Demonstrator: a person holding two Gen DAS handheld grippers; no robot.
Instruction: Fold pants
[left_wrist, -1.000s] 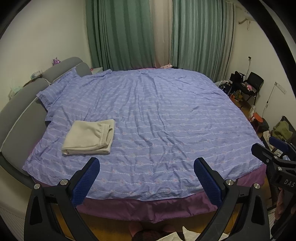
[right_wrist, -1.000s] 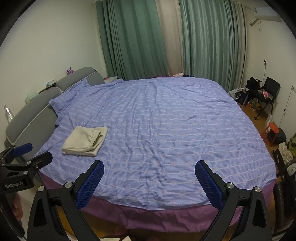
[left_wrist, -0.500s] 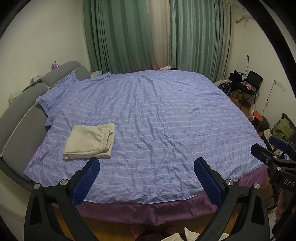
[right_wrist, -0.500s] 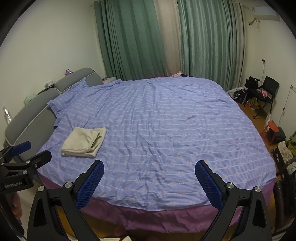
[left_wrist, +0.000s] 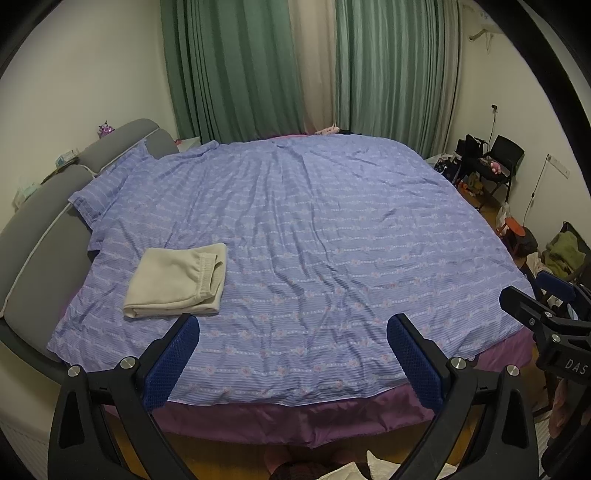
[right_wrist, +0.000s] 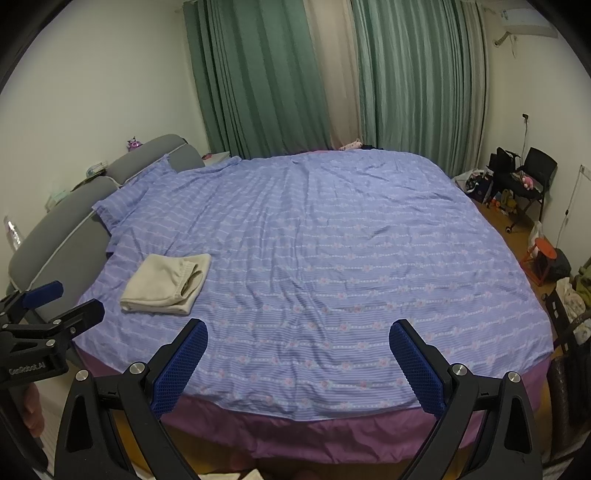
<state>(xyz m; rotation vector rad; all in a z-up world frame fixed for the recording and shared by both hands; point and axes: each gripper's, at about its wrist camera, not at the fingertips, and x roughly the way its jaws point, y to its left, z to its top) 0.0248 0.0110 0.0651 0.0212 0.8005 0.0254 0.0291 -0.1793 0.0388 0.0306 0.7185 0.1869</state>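
The cream pants (left_wrist: 177, 282) lie folded into a small rectangle on the left side of the blue patterned bedspread (left_wrist: 314, 236); they also show in the right wrist view (right_wrist: 166, 284). My left gripper (left_wrist: 291, 354) is open and empty, held back off the near edge of the bed. My right gripper (right_wrist: 297, 358) is open and empty too, also held back from the bed. Each gripper shows at the edge of the other's view, the right one (left_wrist: 546, 317) and the left one (right_wrist: 44, 317).
A grey padded headboard (left_wrist: 40, 236) runs along the left. Green curtains (left_wrist: 314, 70) hang behind the bed. A black chair with clutter (left_wrist: 491, 162) and an orange stool (right_wrist: 543, 251) stand on the right. A purple bed skirt (left_wrist: 295, 417) hangs over the wooden floor.
Both grippers have drawn back and risen slightly from the bed, so more of the purple skirt shows. The folded pants have not moved. Both grippers stay open.
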